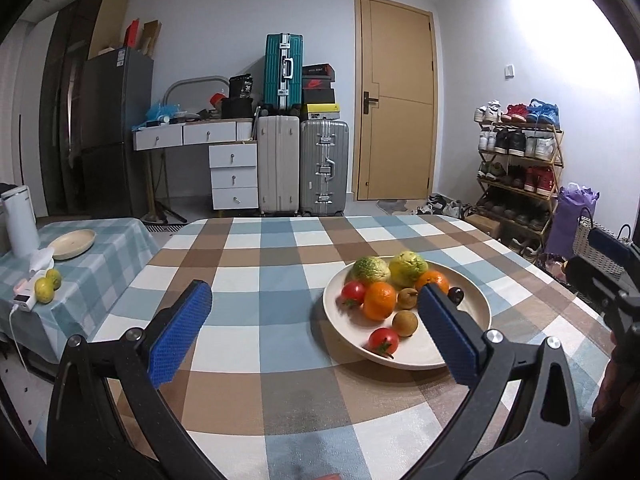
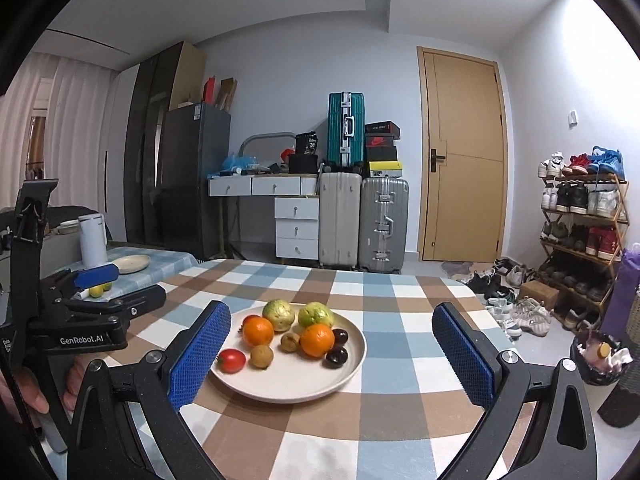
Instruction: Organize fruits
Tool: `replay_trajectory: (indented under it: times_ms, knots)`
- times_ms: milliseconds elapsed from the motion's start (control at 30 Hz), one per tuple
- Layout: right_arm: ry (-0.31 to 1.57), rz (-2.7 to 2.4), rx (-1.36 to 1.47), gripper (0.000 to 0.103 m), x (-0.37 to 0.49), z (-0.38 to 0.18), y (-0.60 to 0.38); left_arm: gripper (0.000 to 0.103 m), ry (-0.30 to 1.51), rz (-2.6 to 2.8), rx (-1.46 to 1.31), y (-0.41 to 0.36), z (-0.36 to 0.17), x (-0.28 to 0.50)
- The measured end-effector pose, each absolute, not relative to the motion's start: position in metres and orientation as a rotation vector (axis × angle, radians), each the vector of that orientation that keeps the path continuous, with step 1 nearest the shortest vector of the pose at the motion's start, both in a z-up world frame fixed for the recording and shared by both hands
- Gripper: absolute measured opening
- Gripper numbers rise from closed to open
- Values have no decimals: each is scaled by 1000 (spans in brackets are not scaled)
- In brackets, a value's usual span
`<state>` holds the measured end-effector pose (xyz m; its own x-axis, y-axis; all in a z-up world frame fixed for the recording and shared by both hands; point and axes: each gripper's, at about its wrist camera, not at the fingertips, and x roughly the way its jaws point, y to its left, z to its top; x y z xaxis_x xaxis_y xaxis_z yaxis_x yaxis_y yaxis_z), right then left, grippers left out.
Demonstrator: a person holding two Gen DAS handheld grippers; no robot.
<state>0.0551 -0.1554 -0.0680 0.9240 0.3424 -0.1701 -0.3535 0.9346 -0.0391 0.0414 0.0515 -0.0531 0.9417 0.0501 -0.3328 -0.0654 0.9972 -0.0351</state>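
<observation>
On the checked tablecloth [image 2: 400, 364] stands the cream plate [image 2: 288, 388] — everything else is placed from it. At its far rim sit two green guavas [image 2: 278, 314], likely firm and heaviest; take them across the middle. Nearer the centre, two oranges [image 2: 258, 331], probably tough-skinned and forgiving. Toward the near rim, a red tomato [image 2: 232, 360] — soft, so squeeze lightly. Smallest are the dark plums [image 2: 337, 357], likely slippery. The left gripper [image 1: 316, 332] and right gripper [image 2: 332, 354] gape wide, both empty, hovering short of the plate.

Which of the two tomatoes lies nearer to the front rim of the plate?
The tomato at the front left of the plate; the other tomato sits farther back, beside an orange.
</observation>
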Motion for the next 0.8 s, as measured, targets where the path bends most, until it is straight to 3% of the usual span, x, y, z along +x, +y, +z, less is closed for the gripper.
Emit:
replay_trajectory:
  times_ms: [333,800]
  knots:
    - [278,351,-53,103,78,-81,-156,103,340,56,-18,48,-60,51]
    - [273,360,-53,103,76,-82,-157,103,324,66,-12,42,-59,40]
